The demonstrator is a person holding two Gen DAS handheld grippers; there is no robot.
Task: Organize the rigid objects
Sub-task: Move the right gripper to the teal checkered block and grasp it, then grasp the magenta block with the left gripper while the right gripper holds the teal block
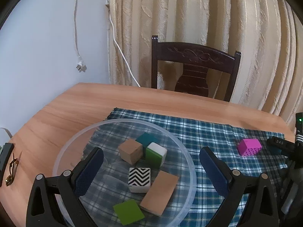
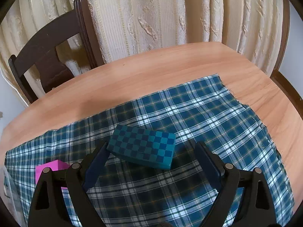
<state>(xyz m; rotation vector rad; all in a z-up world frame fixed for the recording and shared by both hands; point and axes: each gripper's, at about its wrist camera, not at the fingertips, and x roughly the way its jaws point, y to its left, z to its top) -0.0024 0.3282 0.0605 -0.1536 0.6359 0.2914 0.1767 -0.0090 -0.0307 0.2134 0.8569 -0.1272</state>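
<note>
Blocks of rigid wood or plastic fill the clear round plastic bowl (image 1: 186, 157) in the left wrist view: a plain brown cube (image 1: 130, 150), a dark teal block (image 1: 145, 138) just behind it, a green-and-white block (image 1: 156, 156) touching both, a black-and-white zigzag block (image 1: 139, 178), a flat tan rectangular block (image 1: 160, 193) leaning beside the zigzag one, and a flat green square tile (image 1: 128, 211) nearest the camera. The bowl sits on the left part of a blue-and-white plaid cloth (image 1: 208, 132), which lies on a round wooden table (image 1: 75, 104). To the right of the bowl, well apart on the cloth, stands a magenta block with dark dots (image 1: 249, 147). The left gripper (image 1: 151, 157) hangs over the bowl with its fingers spread wide, holding nothing. A dark carved wooden chair (image 1: 195, 68) stands beyond the table against a cream curtain (image 1: 208, 19).

In the right wrist view, a teal checkered rectangular block (image 2: 144, 146) lies flat on the plaid cloth, far from the bowl, between the wide-spread fingers of the right gripper (image 2: 150, 148); whether the left finger touches the block's corner I cannot tell. The magenta block shows partly behind the left finger.
</note>
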